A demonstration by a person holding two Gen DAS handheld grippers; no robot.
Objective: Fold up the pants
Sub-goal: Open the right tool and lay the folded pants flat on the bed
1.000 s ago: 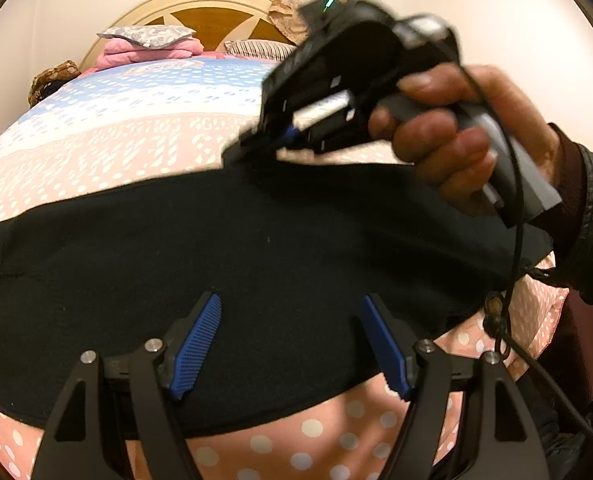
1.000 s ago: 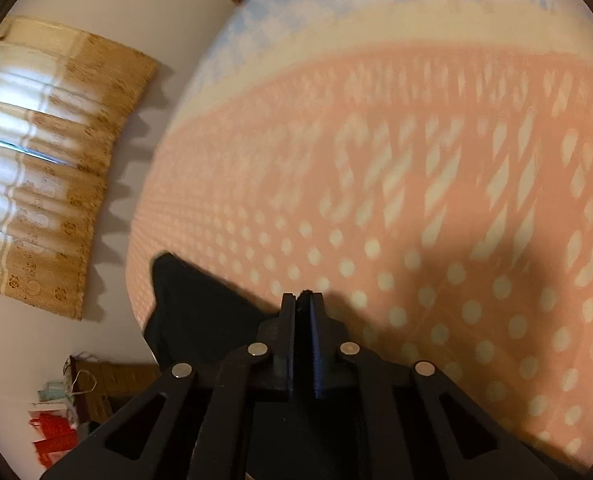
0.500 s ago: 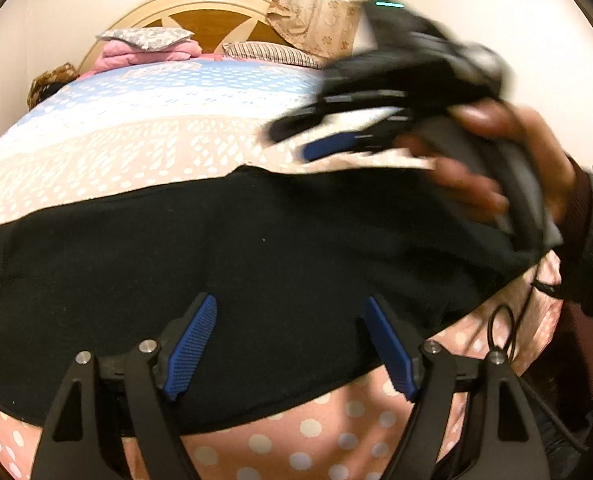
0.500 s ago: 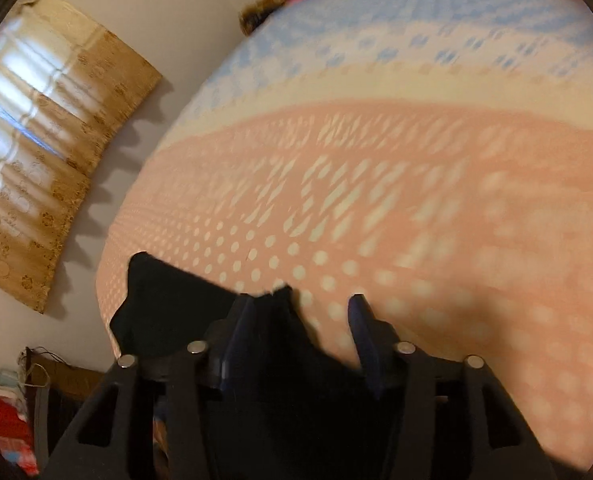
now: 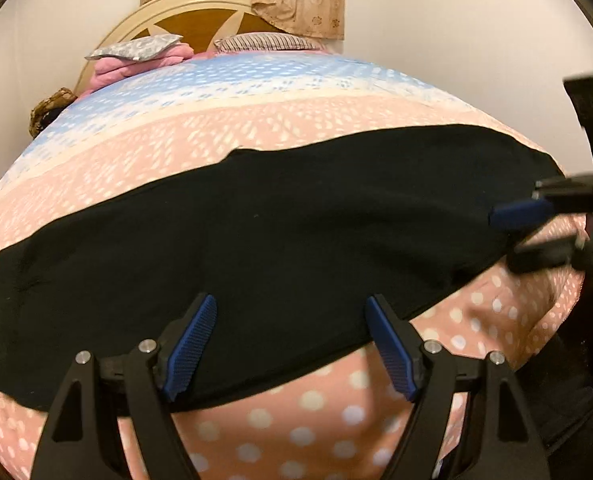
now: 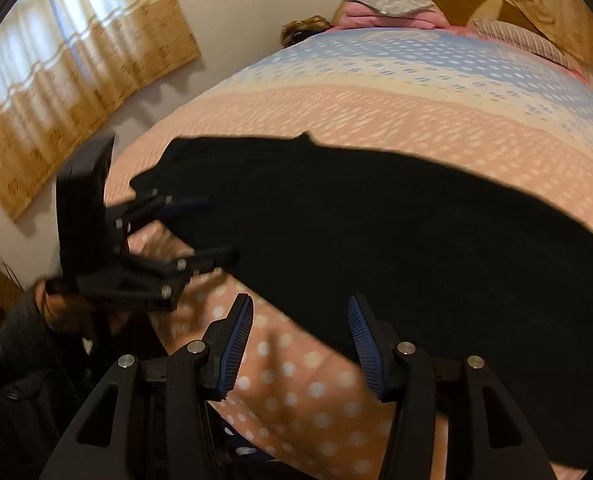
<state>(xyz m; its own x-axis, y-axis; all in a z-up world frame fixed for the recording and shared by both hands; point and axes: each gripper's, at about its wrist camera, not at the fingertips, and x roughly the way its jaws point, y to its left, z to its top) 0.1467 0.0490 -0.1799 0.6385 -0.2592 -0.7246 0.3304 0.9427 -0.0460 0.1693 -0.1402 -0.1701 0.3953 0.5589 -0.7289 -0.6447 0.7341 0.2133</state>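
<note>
The black pants point(image 5: 276, 240) lie flat across the pink dotted bedspread point(image 5: 316, 408), stretching from nine to three o'clock in the left wrist view. The left gripper point(image 5: 290, 344) hovers over their near edge at six o'clock, jaws apart, empty. The right gripper point(image 6: 300, 344) stands apart too, holding nothing, beside the pants' edge.
</note>
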